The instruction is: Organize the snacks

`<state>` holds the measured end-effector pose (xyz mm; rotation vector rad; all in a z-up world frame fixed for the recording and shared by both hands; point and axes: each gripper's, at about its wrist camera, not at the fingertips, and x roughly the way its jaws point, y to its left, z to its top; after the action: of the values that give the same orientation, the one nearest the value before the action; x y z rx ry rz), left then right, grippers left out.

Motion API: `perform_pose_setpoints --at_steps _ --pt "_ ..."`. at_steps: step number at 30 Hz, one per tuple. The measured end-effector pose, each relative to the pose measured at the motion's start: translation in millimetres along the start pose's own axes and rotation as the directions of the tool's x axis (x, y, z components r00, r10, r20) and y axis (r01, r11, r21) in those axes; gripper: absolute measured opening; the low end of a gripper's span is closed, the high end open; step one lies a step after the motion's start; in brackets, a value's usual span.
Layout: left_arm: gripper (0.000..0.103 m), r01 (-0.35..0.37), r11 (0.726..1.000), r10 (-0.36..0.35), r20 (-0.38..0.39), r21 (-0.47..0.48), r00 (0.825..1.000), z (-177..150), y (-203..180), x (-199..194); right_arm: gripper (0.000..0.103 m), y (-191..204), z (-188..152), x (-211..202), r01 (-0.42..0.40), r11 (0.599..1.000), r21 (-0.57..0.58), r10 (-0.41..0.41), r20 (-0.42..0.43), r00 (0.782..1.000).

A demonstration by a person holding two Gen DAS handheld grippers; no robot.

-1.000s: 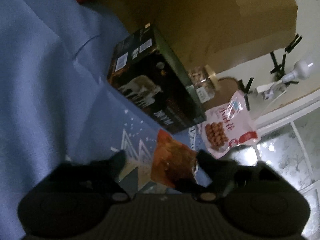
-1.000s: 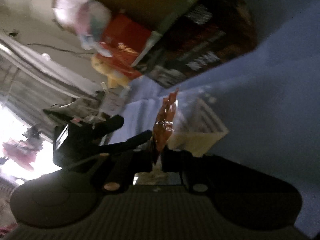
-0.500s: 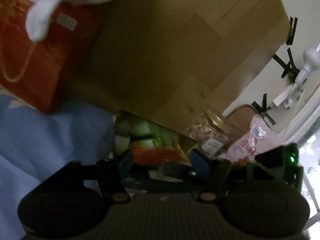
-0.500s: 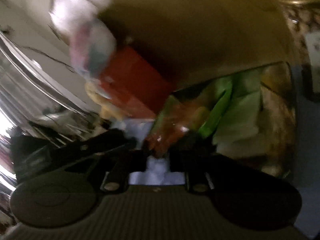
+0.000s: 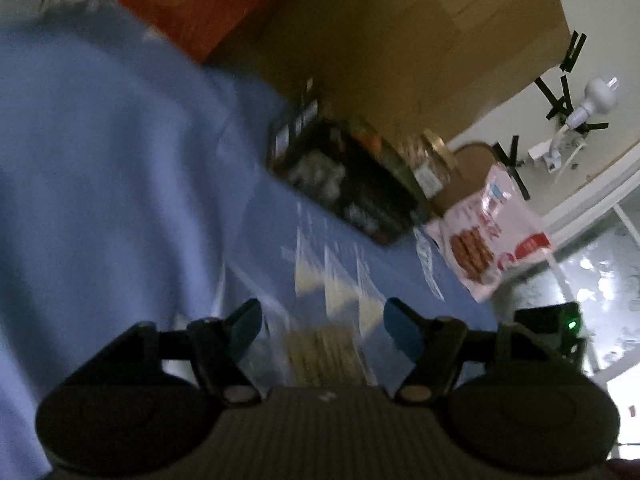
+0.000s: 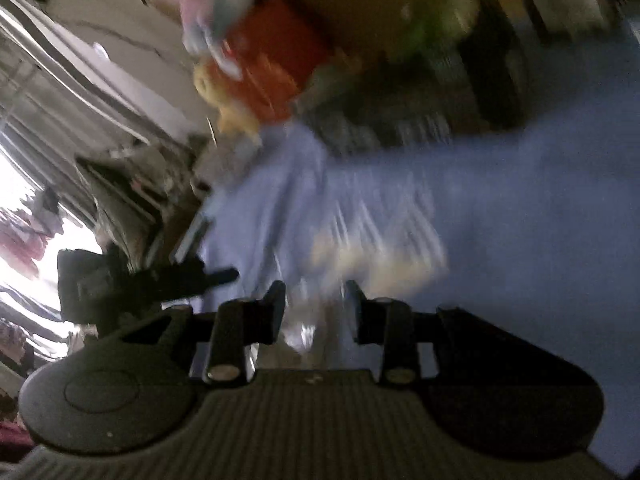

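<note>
Motion blur smears the dark snack box [image 6: 420, 92] contents.

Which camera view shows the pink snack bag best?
The left wrist view. There the pink snack bag lies at the right, past the dark box, blurred but with its biscuit picture visible. The right wrist view does not show it; that picture is heavily blurred.

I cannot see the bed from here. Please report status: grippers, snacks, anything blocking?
Left gripper and right gripper both empty, jaws opening. Dark snack box on blue sheet; pink cookie bag lies beside it. Nothing blocking.
</note>
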<state>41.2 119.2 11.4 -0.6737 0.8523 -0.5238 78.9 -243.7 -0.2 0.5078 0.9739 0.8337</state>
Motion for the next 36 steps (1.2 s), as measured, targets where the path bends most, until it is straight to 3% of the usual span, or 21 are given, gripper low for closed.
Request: perform_pose_setpoints --at_steps 5,9,11,12,13,14,18,22,23,24,26,27,30,31,32,33,35,36 --pt "0.073 0.004 1.0 -0.005 -0.039 -0.021 0.999 -20.5 1.4 14.7 0.036 4.6 -25.0 8.2 0.03 0.999 0.013 -0.029 -0.038 0.999" --pt "0.071 0.044 0.998 -0.045 -0.021 -0.046 0.999 -34.0 1.9 19.0 0.037 12.4 -23.8 23.9 -0.008 1.0 -0.013 0.008 -0.046 0.999" --pt "0.055 0.06 0.997 -0.061 -0.014 -0.047 0.998 -38.7 1.9 24.7 0.033 3.5 -28.5 24.0 -0.077 0.997 0.016 0.077 -0.06 0.995" --pt "0.039 0.058 0.997 -0.059 -0.02 -0.057 0.998 -39.7 3.3 28.1 0.015 1.1 -29.1 32.5 -0.102 0.994 0.038 0.105 -0.071 0.992" --pt "0.026 0.066 0.994 -0.069 -0.029 -0.083 0.997 -40.1 6.9 31.3 0.008 0.3 -30.1 36.0 -0.1 0.994 0.046 0.104 -0.091 0.99" --pt "0.021 0.07 0.992 -0.074 -0.04 -0.105 0.996 -40.2 10.1 34.3 0.002 -0.9 -31.3 41.7 -0.109 0.992 0.06 0.115 -0.104 0.988" --pt "0.013 0.073 0.99 -0.079 -0.049 -0.117 0.996 -33.6 15.2 36.3 0.003 2.0 -31.3 40.0 -0.137 0.99 0.042 0.14 -0.082 0.987" --pt "0.013 0.149 0.983 -0.15 0.0 -0.104 0.989 -24.7 12.6 21.5 0.009 3.3 -27.5 24.6 -0.147 0.989 0.01 0.148 -0.03 0.989" --pt "0.013 0.171 0.981 -0.17 0.019 -0.096 0.985 -19.7 9.8 16.3 0.016 3.1 -26.4 19.9 -0.168 0.986 0.002 0.168 -0.008 0.986" --pt "0.013 0.191 0.978 -0.189 0.029 -0.087 0.982 -15.1 6.6 13.0 0.034 2.8 -23.8 12.7 -0.201 0.98 0.002 0.201 0.02 0.979" --pt "0.013 0.261 0.963 -0.259 0.026 -0.063 0.965 -3.2 -3.1 11.0 0.059 0.3 -18.0 3.1 -0.273 0.962 0.025 0.27 0.075 0.96" --pt "0.013 0.291 0.955 -0.291 0.018 -0.049 0.957 3.4 -10.3 12.5 0.061 -1.0 -13.2 1.5 -0.314 0.949 0.04 0.309 0.095 0.946" --pt "0.013 0.324 0.946 -0.323 -0.032 0.027 0.946 26.9 -40.6 26.5 0.057 -9.1 2.5 -1.1 -0.414 0.905 0.103 0.396 0.157 0.905" --pt "0.012 0.328 0.944 -0.326 -0.056 0.042 0.944 35.8 -49.9 34.4 0.052 -13.6 9.1 -1.9 -0.466 0.875 0.129 0.443 0.175 0.879" --pt "0.012 0.325 0.944 -0.321 -0.064 0.058 0.945 42.9 -56.9 39.9 0.038 -17.7 15.9 -2.7 -0.507 0.849 0.147 0.477 0.196 0.857" --pt "0.011 0.316 0.945 -0.31 -0.075 0.087 0.948 55.0 -65.3 49.6 0.036 -20.4 23.8 -6.8 -0.514 0.844 0.151 0.478 0.222 0.85" --pt "0.012 0.296 0.947 -0.284 -0.103 0.128 0.953 76.3 -78.4 69.1 0.034 -17.9 43.4 -15.5 -0.484 0.868 0.111 0.443 0.265 0.856" --pt "0.027 0.247 0.955 -0.231 -0.114 0.161 0.966 89.7 -87.0 81.8 0.025 -18.4 53.8 -22.2 -0.451 0.888 0.086 0.41 0.295 0.863"
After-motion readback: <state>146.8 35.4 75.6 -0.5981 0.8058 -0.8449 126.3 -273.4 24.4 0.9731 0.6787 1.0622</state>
